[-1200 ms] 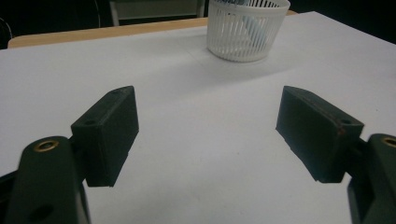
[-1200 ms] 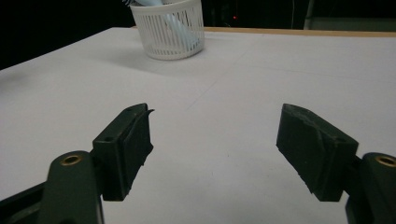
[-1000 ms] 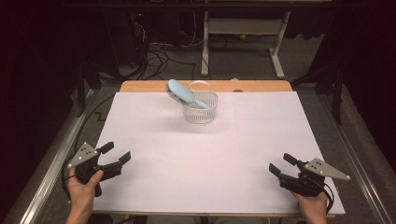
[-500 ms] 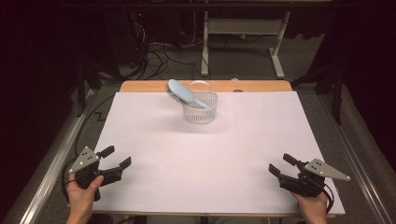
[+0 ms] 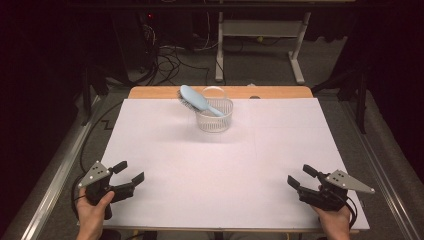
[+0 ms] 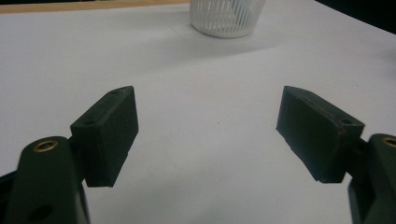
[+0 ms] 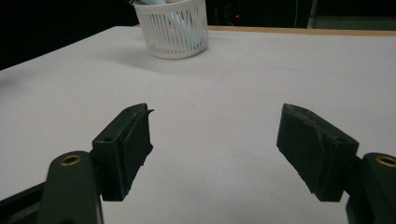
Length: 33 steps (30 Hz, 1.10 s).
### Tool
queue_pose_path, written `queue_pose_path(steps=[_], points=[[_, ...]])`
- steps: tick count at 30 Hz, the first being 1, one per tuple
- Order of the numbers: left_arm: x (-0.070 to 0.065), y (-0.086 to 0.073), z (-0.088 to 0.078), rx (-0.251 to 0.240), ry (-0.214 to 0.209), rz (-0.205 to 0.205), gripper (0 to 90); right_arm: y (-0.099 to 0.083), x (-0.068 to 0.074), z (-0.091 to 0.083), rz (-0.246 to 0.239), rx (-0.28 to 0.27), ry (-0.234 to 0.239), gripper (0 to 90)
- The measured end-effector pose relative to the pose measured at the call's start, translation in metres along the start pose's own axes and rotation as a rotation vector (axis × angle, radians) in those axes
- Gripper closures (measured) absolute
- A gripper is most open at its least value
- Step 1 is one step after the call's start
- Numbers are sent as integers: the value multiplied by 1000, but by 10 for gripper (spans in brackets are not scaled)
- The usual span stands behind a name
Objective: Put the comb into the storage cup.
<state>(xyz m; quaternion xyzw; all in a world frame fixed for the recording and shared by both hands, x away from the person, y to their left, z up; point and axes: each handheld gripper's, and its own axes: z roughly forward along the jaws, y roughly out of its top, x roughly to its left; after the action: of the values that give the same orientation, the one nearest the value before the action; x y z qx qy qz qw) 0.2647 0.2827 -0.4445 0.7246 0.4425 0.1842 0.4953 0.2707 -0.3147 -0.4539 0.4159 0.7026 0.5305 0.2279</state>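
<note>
A white slotted basket (image 5: 215, 116) stands at the far middle of the white-covered table (image 5: 220, 175), with a light blue hairbrush (image 5: 196, 100) leaning in it, head up and out over the left rim. The basket (image 6: 227, 17) rises far ahead in the left gripper view, and the basket (image 7: 172, 29) with the brush handle inside it shows in the right gripper view. My left gripper (image 5: 128, 172) rests at the near left corner, open and empty. At the near right corner my right gripper (image 5: 301, 175) is open too, with nothing between its pads.
The wooden tabletop edge (image 5: 270, 92) shows beyond the white cover. Metal rails (image 5: 55, 180) run along both sides of the table. Behind it, cables and a white desk frame (image 5: 260, 30) stand on the dark floor.
My left gripper has slid a little toward the near edge of the table. The right gripper, basket and brush have not moved.
</note>
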Motion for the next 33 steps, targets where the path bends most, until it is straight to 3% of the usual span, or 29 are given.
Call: queue_pose_path(steps=[5,11,21,29,33], points=[[1,-2,4,9,-15,-13,217,0,0,0,-1,-1,0,266],[-1,-1,9,30,-27,8,217,0,0,0,-1,-1,-1,267],[-5,-5,16,35,-39,0,217,0,0,0,-2,1,-1,268],[-8,-7,22,46,-10,20,217,0,-1,0,-3,-1,-1,269],[-7,-9,23,42,0,8,217,0,0,0,-5,0,-1,269]])
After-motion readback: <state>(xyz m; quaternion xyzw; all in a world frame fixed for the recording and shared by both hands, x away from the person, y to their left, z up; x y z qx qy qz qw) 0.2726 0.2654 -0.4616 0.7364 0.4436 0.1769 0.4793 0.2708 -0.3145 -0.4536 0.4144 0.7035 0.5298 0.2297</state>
